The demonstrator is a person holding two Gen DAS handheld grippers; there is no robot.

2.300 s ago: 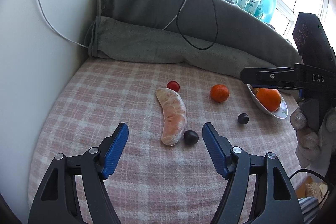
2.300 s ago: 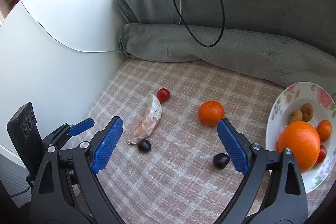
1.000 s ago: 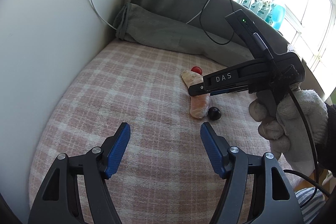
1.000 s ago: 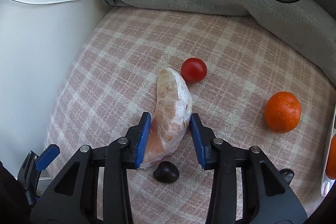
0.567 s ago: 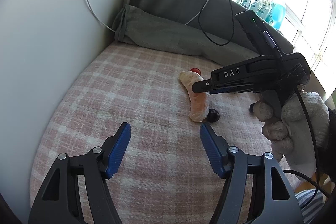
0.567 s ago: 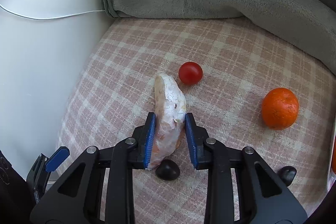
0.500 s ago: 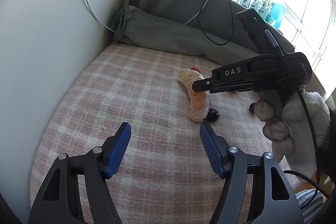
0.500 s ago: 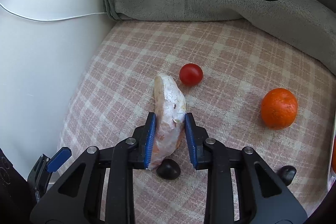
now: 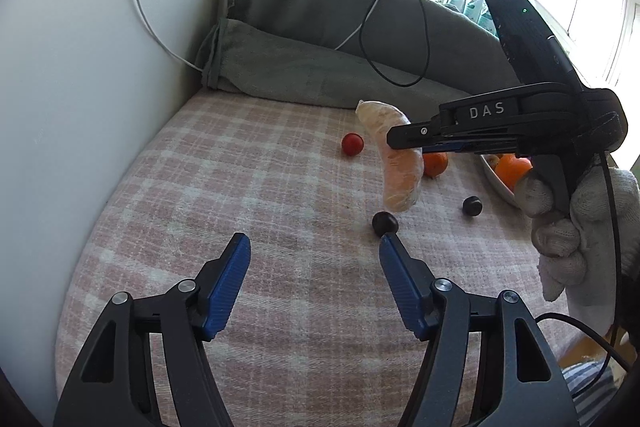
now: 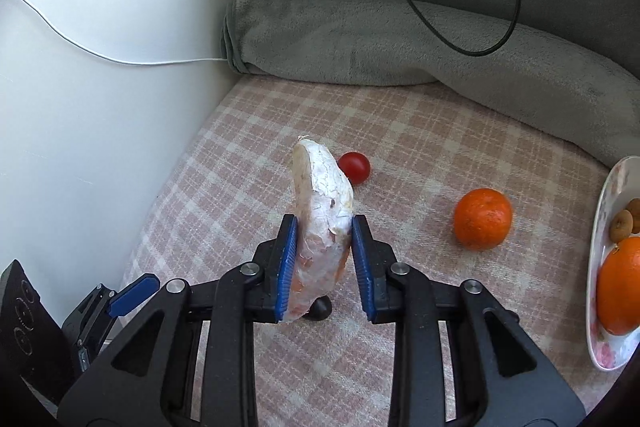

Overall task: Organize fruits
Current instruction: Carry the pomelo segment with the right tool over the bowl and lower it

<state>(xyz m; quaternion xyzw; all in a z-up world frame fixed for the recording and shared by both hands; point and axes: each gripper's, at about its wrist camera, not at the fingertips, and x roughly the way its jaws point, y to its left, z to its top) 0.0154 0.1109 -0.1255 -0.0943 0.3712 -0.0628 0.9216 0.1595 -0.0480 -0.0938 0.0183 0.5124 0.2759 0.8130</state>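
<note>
Pink checked blanket (image 10: 460, 147) across the whole surface, grey rolled blanket (image 10: 360, 39) along the far edge. At the right edge, flowered plate (image 10: 600, 227) with a big orange (image 10: 622, 287). Right gripper (image 10: 325, 259) clamped on the peeled pomelo segment (image 10: 320, 211), blue pads tight on both its flanks, the segment lifted clear of the cloth. Left gripper (image 9: 314, 281) half open, nothing between the pads. Loose on the blanket: mandarin (image 10: 483, 219), cherry tomato (image 10: 354, 167), two dark fruits (image 9: 385, 223) (image 9: 472, 205).
</note>
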